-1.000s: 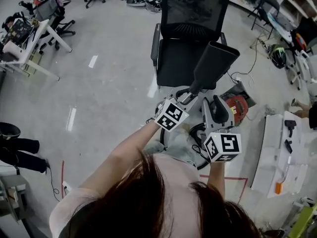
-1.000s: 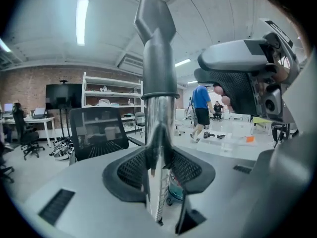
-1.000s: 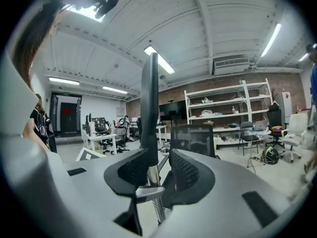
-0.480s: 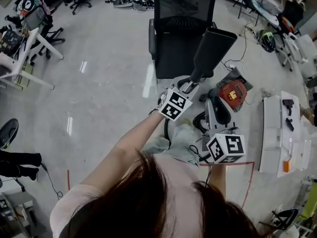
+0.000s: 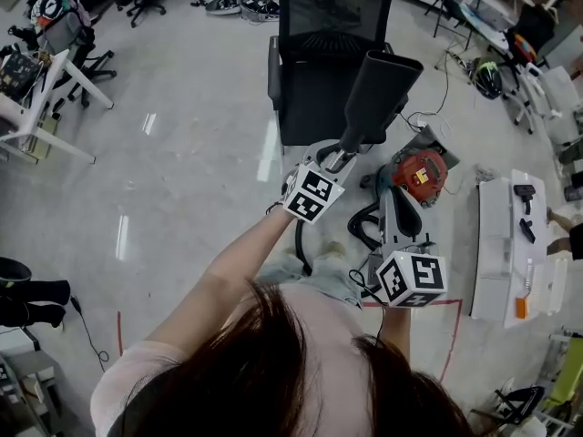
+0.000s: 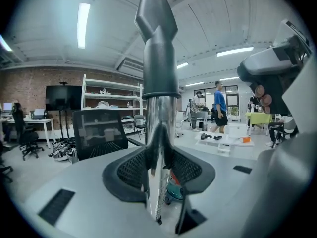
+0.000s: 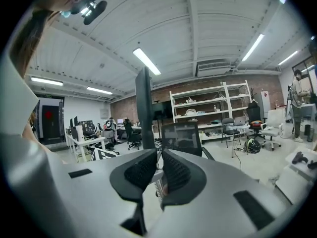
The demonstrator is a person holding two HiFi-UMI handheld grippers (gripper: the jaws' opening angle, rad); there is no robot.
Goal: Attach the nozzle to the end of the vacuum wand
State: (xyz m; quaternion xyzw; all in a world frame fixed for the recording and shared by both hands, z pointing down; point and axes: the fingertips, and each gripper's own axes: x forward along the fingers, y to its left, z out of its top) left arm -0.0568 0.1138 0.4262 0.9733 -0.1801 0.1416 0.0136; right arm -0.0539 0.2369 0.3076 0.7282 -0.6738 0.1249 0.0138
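Observation:
A dark wedge-shaped nozzle [image 5: 378, 94] sits on the top end of a chrome wand [image 5: 342, 153], which stands nearly upright. My left gripper [image 5: 335, 159] is shut on that wand just under the nozzle [image 6: 157, 48], and in the left gripper view the pads [image 6: 171, 167] clamp the chrome tube [image 6: 157, 133]. My right gripper [image 5: 393, 239] reaches into the vacuum's grey handle [image 5: 397, 209], beside the red body [image 5: 419, 176]. Its jaws have just been closing. In the right gripper view the pads [image 7: 173, 170] stand close together on a pale part [image 7: 154, 176], with ribbed hose [image 7: 159, 188] below.
A black office chair [image 5: 332, 53] stands just behind the nozzle. A white tray [image 5: 492, 244] with small tools lies on the floor at right. Desks [image 5: 46, 107] and chairs fill the far left. Red tape [image 5: 451, 335] marks the floor. People [image 6: 219, 108] stand in the background.
My right gripper's jaws have drawn in around the vacuum's handle and the gripper has shifted slightly. The left gripper with the wand and nozzle has moved a little to the left.

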